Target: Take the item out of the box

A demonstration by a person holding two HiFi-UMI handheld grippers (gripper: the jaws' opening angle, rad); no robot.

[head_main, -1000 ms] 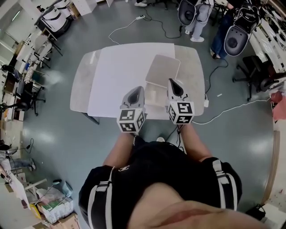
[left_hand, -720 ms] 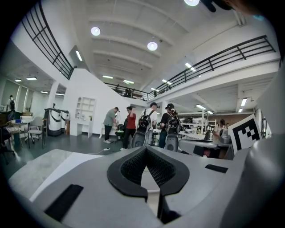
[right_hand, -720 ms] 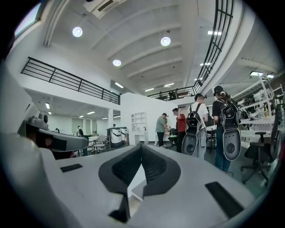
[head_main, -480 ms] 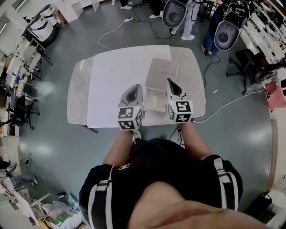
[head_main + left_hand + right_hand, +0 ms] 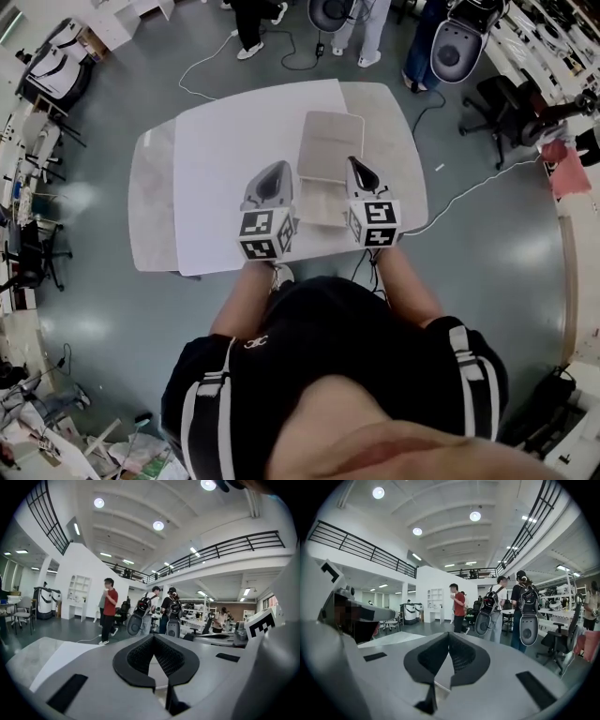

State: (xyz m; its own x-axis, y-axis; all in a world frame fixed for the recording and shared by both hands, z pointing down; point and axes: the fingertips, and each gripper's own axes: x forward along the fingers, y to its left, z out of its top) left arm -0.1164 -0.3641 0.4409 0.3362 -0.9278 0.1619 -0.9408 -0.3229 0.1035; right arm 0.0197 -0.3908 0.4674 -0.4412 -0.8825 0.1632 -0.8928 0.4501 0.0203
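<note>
A pale beige box [image 5: 323, 199] stands on the table with its lid [image 5: 330, 142] swung open toward the far side. What lies inside cannot be made out. My left gripper [image 5: 279, 167] hovers just left of the box, above the white sheet [image 5: 230, 141], and is shut and empty. My right gripper [image 5: 355, 163] hovers at the box's right edge, also shut on nothing. In the left gripper view the gripper [image 5: 153, 636] points level across the room with its tips meeting. In the right gripper view the gripper [image 5: 448, 633] does the same.
The grey table [image 5: 150, 192] is partly covered by the white sheet. Several people [image 5: 109, 606] stand beyond its far side near dark pod-shaped machines [image 5: 450, 49]. A white cable [image 5: 478, 192] trails over the floor at the right. Office chairs stand around the edges.
The table and box have drawn nearer and shifted up-left in the head view. Both grippers have moved forward alongside the box and stay shut.
</note>
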